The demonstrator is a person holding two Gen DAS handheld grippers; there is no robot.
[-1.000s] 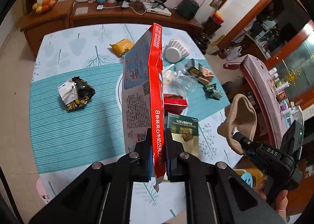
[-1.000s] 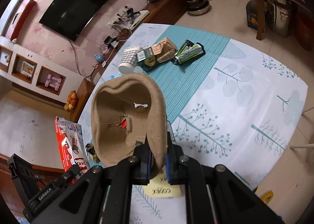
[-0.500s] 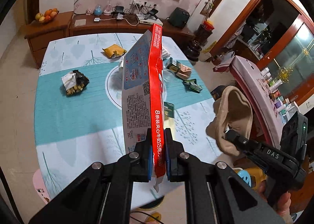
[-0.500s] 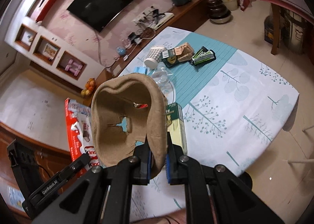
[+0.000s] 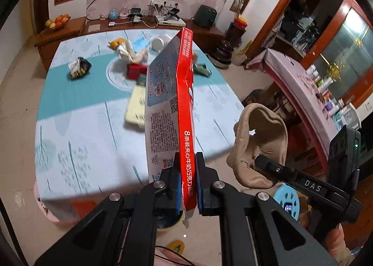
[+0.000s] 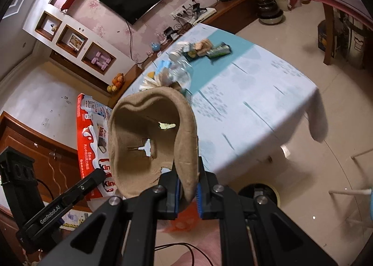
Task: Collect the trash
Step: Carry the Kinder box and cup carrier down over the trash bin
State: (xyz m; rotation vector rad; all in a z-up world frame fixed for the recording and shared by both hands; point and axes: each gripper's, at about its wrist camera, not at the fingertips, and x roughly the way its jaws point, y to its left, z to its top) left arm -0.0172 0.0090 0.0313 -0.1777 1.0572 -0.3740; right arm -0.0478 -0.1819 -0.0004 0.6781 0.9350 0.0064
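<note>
My left gripper (image 5: 187,186) is shut on the edge of a flattened red and blue chocolate box (image 5: 172,103), which stands upright above the table's near edge. That box (image 6: 92,140) also shows at the left of the right wrist view, with the left gripper (image 6: 93,178) on it. My right gripper (image 6: 187,186) is shut on the rim of a brown pulp cup holder (image 6: 144,140) with a torn hole. The same cup holder (image 5: 261,144) hangs right of the box, off the table's corner, in the left wrist view, with the right gripper (image 5: 258,161) on it.
The table (image 5: 88,140) with its blue and white cloth still carries wrappers, a red packet (image 5: 135,71), a pale yellow box (image 5: 137,107), a white cup (image 5: 160,42) and green packs (image 6: 219,50). A dark round bin (image 6: 258,192) sits on the floor below. A wooden sideboard (image 5: 70,30) stands behind.
Both grippers have pulled back from over the table and risen a little, each keeping its item. The table now looks farther away, and its near edge and the floor have come into view.
</note>
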